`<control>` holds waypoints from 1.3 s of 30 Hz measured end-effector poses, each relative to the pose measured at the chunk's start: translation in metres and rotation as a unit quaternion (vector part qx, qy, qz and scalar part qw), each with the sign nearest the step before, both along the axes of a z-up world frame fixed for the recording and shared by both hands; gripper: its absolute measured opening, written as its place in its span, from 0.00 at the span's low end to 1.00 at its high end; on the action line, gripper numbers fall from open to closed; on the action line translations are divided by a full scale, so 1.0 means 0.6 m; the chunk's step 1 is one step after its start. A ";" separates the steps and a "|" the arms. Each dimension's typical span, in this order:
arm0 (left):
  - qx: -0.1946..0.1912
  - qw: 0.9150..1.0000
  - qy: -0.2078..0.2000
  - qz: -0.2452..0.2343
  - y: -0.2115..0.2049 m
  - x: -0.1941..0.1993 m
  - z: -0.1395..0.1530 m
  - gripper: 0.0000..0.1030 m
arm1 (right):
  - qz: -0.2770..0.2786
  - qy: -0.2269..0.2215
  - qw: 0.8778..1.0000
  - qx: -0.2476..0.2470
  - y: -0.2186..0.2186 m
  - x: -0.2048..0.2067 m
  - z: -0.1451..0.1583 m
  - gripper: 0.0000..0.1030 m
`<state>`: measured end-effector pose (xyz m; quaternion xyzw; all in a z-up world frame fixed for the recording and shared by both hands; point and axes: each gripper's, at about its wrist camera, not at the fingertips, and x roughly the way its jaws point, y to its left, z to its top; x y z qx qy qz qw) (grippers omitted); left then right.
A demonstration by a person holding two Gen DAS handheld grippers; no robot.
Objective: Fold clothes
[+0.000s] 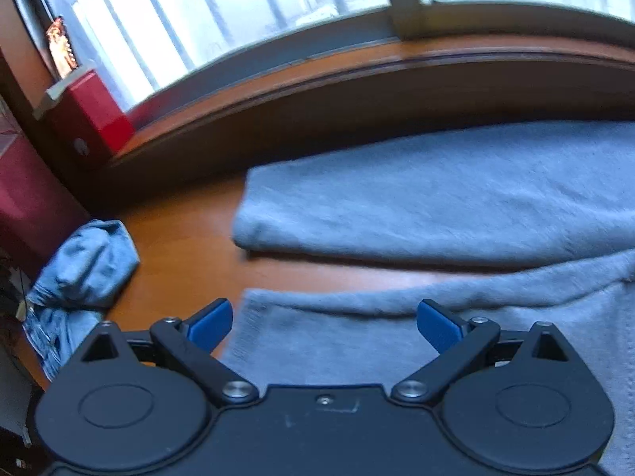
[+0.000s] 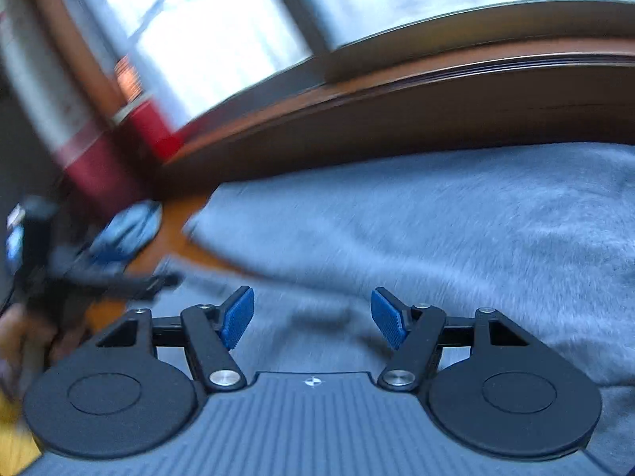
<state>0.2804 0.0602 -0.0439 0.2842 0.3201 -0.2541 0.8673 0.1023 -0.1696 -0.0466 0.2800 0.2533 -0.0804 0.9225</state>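
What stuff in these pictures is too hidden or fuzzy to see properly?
- Grey garment: the left wrist view's right edge cuts it off, so its kind is unclear.
- Blue denim bundle: crumpled at the table's edge; shape unreadable.
- Left tongs: only a dark smear in the blurred right wrist view.
- Red box on the sill: its front is too small to read.

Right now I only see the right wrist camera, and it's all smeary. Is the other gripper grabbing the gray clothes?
Observer: No. In the left wrist view the left gripper is open, with nothing between its pads, above the near end of the gray garment.
Operator: What's that blue blob by the corner?
Observer: A crumpled denim garment. It lies on the wooden table, apart from the gray one.
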 end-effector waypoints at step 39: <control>-0.031 0.961 0.018 -0.274 -0.020 0.287 -0.047 0.91 | -0.256 0.122 0.943 -0.172 0.092 0.160 0.036 0.71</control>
